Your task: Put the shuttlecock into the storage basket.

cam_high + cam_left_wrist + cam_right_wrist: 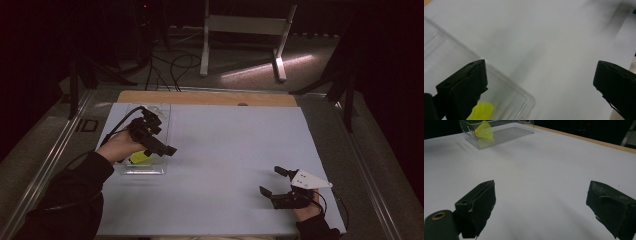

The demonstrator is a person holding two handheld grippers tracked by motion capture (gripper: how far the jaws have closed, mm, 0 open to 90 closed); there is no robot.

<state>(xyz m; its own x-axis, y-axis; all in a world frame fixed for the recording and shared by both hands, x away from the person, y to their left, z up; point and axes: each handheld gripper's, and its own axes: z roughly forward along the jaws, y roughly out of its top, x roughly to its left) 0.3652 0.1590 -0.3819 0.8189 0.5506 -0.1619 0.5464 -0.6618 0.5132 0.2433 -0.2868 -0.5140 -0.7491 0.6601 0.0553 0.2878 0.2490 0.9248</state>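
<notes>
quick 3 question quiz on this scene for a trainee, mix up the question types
1. True or false: the yellow object lies inside the clear container.
2. Which gripper is over the container? A) left gripper B) right gripper
3. Fill in: both grippers have their jaws ____.

Key: 1 true; 2 A; 3 open, with nothing between them.

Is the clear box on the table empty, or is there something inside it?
Not empty. The clear box holds a yellow object at its near end; what it is, I cannot tell. The left gripper hovers over it, jaws open.
</notes>
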